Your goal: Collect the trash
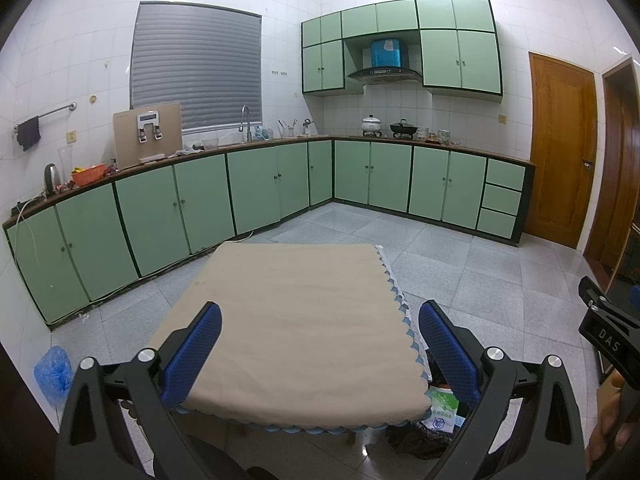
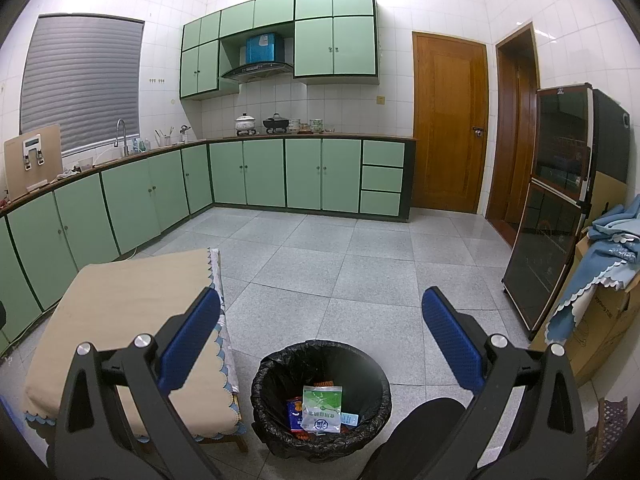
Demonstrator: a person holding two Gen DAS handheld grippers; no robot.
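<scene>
A black-lined trash bin [image 2: 264, 376] stands on the floor to the right of a low table [image 2: 120, 312] covered with a beige cloth. Inside the bin lie a green-and-white packet [image 2: 322, 408], a blue-and-red wrapper [image 2: 295, 412] and other scraps. My right gripper [image 2: 320, 344] hangs open above the bin with nothing between its blue pads. My left gripper [image 1: 320, 356] is open over the bare tabletop [image 1: 296, 320], holding nothing. In the left wrist view the bin [image 1: 416, 440] peeks out under the table's right corner, the packet [image 1: 442, 408] showing.
Green kitchen cabinets [image 1: 248, 196] run along the left and far walls. A blue plastic bag [image 1: 52, 372] lies on the floor at left. A dark glass cabinet [image 2: 556, 200], a cardboard box [image 2: 600, 320] draped with blue cloth and wooden doors [image 2: 448, 120] stand at right.
</scene>
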